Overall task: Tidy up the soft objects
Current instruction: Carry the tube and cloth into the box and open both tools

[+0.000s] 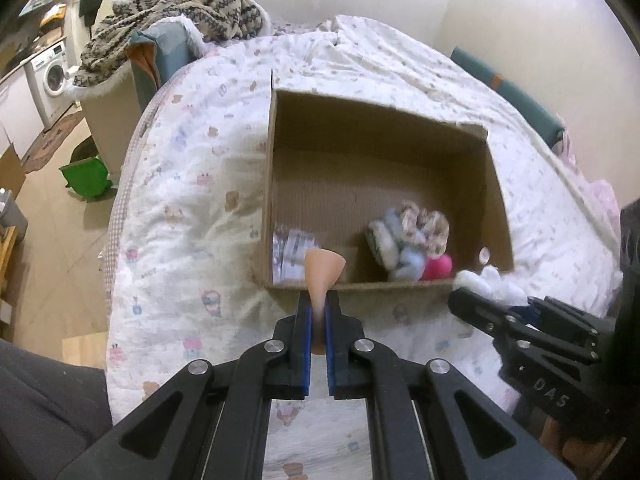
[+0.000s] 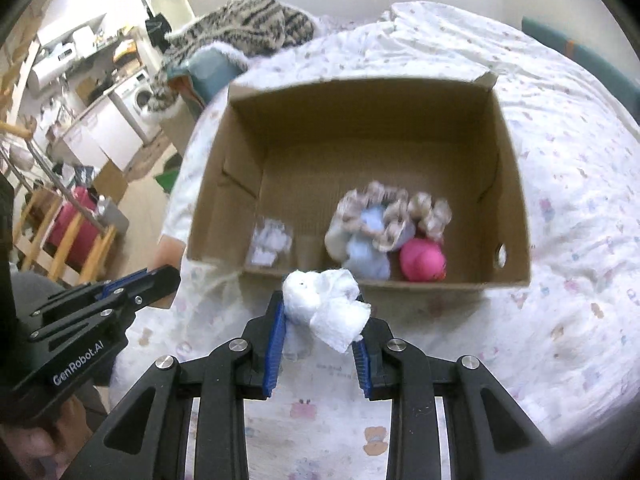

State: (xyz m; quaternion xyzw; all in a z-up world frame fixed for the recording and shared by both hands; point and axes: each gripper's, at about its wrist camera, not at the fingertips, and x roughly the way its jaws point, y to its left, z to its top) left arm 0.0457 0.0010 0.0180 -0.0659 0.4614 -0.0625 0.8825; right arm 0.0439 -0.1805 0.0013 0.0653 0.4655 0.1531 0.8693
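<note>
An open cardboard box [image 1: 496, 184] [image 2: 514, 184] sits on the bed. Inside lie a scrunchie bundle [image 1: 412, 232] [image 2: 384, 220], a pink ball [image 1: 438, 267] [image 2: 422, 259] and a small clear packet [image 1: 290, 252] [image 2: 270, 244]. My left gripper [image 1: 318, 300] is shut on a peach-coloured soft sponge [image 1: 323, 270], held just before the box's near wall. My right gripper [image 2: 320, 312] is shut on a crumpled white tissue wad [image 2: 326, 306], also at the near wall; it shows in the left wrist view [image 1: 490, 282].
The bed has a white printed quilt [image 1: 192, 184] [image 2: 580, 240]. A patterned knit blanket [image 1: 176, 12] lies on a chair at the back left. A green bin [image 1: 86, 178] and a washing machine [image 1: 50, 70] stand on the floor to the left.
</note>
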